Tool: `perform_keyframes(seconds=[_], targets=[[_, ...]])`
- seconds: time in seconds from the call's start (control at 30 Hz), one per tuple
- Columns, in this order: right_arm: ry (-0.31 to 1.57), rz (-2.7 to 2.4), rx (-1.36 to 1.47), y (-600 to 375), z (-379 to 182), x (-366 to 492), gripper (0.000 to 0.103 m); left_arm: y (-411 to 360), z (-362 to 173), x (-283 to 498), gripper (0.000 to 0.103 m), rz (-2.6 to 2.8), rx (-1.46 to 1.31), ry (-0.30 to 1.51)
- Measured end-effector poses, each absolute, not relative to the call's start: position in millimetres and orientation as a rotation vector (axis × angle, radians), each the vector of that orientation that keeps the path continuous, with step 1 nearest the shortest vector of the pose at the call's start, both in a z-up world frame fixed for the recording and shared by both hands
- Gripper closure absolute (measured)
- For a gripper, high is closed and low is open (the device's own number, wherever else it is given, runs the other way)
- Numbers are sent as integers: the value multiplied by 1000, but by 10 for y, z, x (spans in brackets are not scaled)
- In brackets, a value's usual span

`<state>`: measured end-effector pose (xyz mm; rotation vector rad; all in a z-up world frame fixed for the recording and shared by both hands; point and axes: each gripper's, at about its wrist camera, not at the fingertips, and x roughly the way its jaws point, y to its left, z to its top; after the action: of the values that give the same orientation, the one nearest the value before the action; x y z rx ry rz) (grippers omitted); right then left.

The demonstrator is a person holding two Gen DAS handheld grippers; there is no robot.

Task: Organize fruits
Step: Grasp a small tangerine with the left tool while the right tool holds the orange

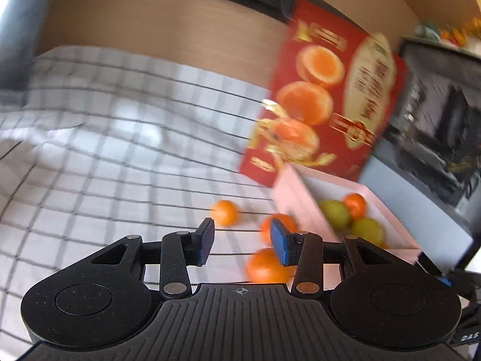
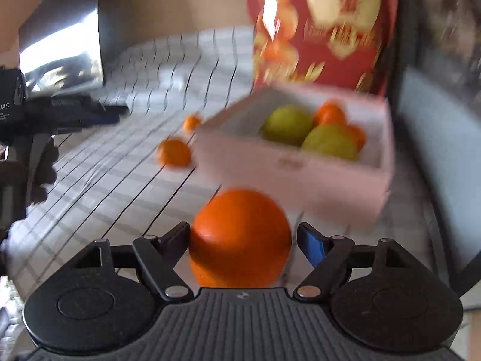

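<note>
Between the fingers of the right claw [image 2: 243, 240] sits a large orange [image 2: 240, 237]; the left finger touches its side, while a narrow gap shows at the blue pad [image 2: 312, 248] on the right, so the claw stands apart rather than clamped. Just beyond the orange is a pale pink box [image 2: 294, 168] resting on a checked grey-and-white cloth [image 2: 120, 180], and it holds two green fruits [image 2: 288, 124] and some small oranges [image 2: 329, 114]. Left of the box, two more small oranges [image 2: 173, 152] lie loose on the cloth.

The left claw [image 1: 242, 240] is partly apart with nothing between its pads [image 1: 206, 240]. Past its tips, three loose oranges [image 1: 225, 213] lie on the cloth beside the same pink box [image 1: 294, 201].

Behind the box stands an upright red carton [image 1: 324, 96] printed with oranges, blurred in both views. The other gripper shows at the left edge of the right wrist view.
</note>
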<state>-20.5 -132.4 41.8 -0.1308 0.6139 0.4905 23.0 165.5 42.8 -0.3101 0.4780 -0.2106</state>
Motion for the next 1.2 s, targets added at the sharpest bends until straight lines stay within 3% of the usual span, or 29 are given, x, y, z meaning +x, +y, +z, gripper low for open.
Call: perform_keyframes(seconds=[0.1,0.2,0.37,0.67,0.97,1.2], targets=[[571,456,-98,-1399,319,-144,17,1552,479,396,58,-204,-364,480],[674,439,-39,-1439,198,47,17,1520,488,704,58,-88,-338,495],[681,455,43,-1588,200,81,17,1485,283,1194,58,-73,-326,646],[686,447,29,-1547,184,69,17,1409,-22,1403,58,-2,-266,725],[692,443,26,-1544,175,80,17,1441,-15,1348,65,-21,-279,666],[692,444,35,-1566,174,87,16,1430,244,665,65,-20,-318,561]])
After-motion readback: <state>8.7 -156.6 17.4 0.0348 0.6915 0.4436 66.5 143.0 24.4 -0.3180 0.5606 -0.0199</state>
